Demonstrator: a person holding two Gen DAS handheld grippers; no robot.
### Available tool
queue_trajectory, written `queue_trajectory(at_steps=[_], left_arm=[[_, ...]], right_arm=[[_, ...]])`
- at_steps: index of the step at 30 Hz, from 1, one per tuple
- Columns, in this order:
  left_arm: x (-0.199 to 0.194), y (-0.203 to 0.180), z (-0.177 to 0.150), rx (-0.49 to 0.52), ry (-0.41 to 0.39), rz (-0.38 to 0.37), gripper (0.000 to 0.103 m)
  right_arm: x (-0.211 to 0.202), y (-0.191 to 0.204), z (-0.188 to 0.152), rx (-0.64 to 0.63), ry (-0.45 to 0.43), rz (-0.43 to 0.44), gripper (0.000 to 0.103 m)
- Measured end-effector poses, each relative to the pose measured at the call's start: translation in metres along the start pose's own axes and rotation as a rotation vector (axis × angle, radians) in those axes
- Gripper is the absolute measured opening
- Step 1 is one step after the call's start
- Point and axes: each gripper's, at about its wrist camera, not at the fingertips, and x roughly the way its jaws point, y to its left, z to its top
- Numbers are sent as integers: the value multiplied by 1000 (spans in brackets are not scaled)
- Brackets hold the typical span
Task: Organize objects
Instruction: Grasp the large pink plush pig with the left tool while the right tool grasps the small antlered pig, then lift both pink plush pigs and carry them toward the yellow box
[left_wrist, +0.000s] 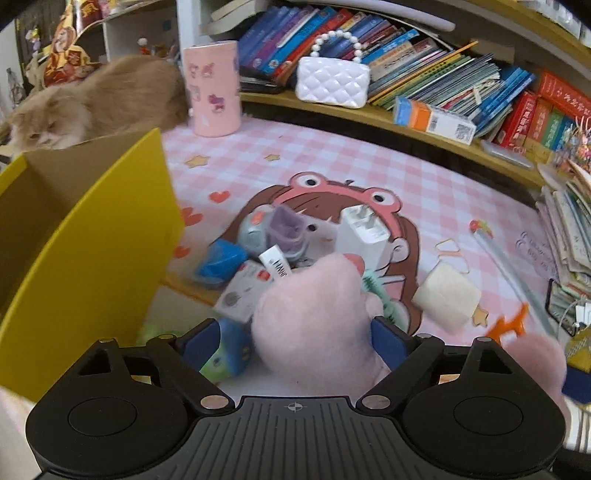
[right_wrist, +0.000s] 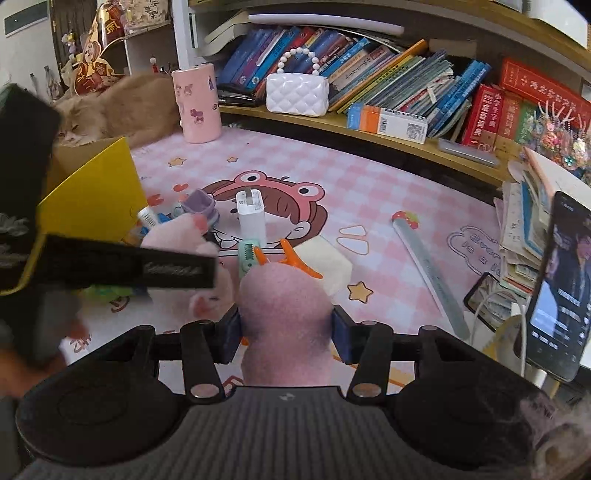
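A pink plush toy (left_wrist: 314, 314) is held between both grippers above the pink checked desk mat. My left gripper (left_wrist: 295, 336) is shut on one part of it. My right gripper (right_wrist: 286, 328) is shut on another part (right_wrist: 284, 306). The left gripper's black body (right_wrist: 92, 269) crosses the right wrist view. An open yellow cardboard box (left_wrist: 92, 236) stands at the left, also in the right wrist view (right_wrist: 92, 195). Under the plush lies a pile: white charger (left_wrist: 364, 230), purple container (left_wrist: 286, 227), blue piece (left_wrist: 221, 260), white card box (left_wrist: 243, 291).
An orange cat (left_wrist: 103, 99) lies behind the box. A pink cylinder (left_wrist: 214, 88), a white quilted purse (left_wrist: 332, 81) and books (left_wrist: 461, 85) stand at the back. A cream block (left_wrist: 447, 295), orange clip (left_wrist: 508, 325), ruler (right_wrist: 428, 266) and phone (right_wrist: 557, 284) are at the right.
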Motion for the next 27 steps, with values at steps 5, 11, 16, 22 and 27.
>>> queue_trajectory(at_steps=[5, 11, 16, 22, 27], left_arm=[[11, -10, 2, 22, 3, -33, 90], [3, -9, 3, 20, -6, -107, 66], [-39, 6, -7, 22, -55, -142, 66], [-86, 33, -28, 39, -72, -172, 66], [-121, 63, -42, 54, -113, -171, 66]], right_arm=[[-10, -1, -4, 34, -5, -15, 47], [-21, 0, -10, 81, -13, -52, 47], [-33, 10, -17, 105, -6, -59, 47], [-48, 35, -26, 100, -16, -79, 47], [-61, 59, -34, 121, -15, -86, 47]])
